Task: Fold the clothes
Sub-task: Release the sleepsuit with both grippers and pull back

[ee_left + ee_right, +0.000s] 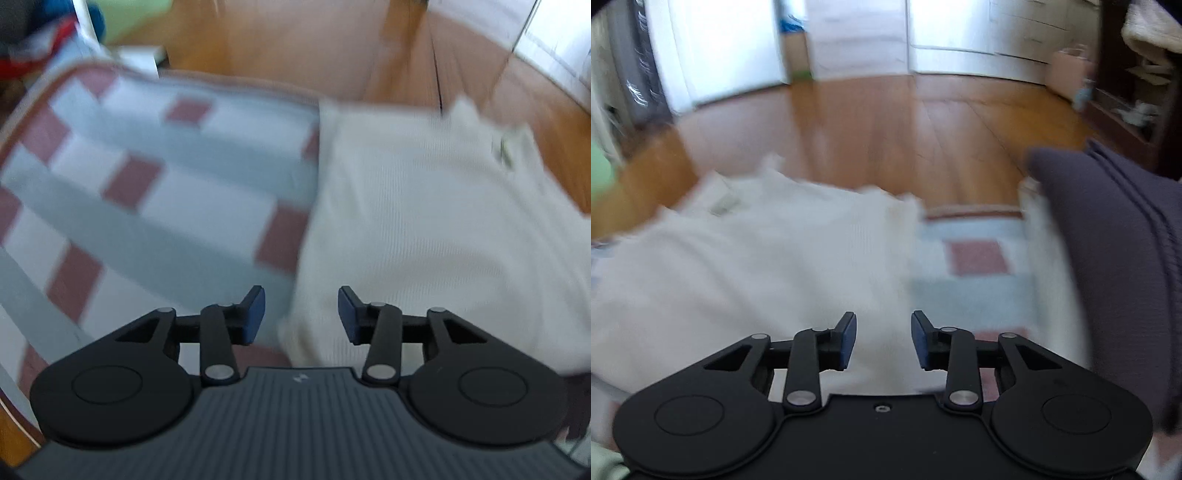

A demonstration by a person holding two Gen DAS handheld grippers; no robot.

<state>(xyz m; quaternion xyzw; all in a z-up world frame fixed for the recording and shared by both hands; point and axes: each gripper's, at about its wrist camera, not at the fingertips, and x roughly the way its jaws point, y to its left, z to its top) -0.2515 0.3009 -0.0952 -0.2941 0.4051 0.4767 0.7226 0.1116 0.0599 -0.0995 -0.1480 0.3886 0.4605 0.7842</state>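
A white ribbed garment (424, 206) lies folded on a checked cloth (155, 192) of grey, white and dull red squares. My left gripper (301, 314) is open and empty, hovering over the garment's near left edge. In the right wrist view the same white garment (750, 258) fills the left half, on the checked cloth (975, 273). My right gripper (883, 339) is open and empty above the garment's near right edge. Both views are motion-blurred.
A dark purple-grey knit garment (1115, 251) lies at the right. Wooden floor (886, 129) lies beyond the cloth's far edge, with white cabinets (953, 33) and a dark shelf unit (1126, 96) behind. Red and blue clutter (40, 40) sits at far left.
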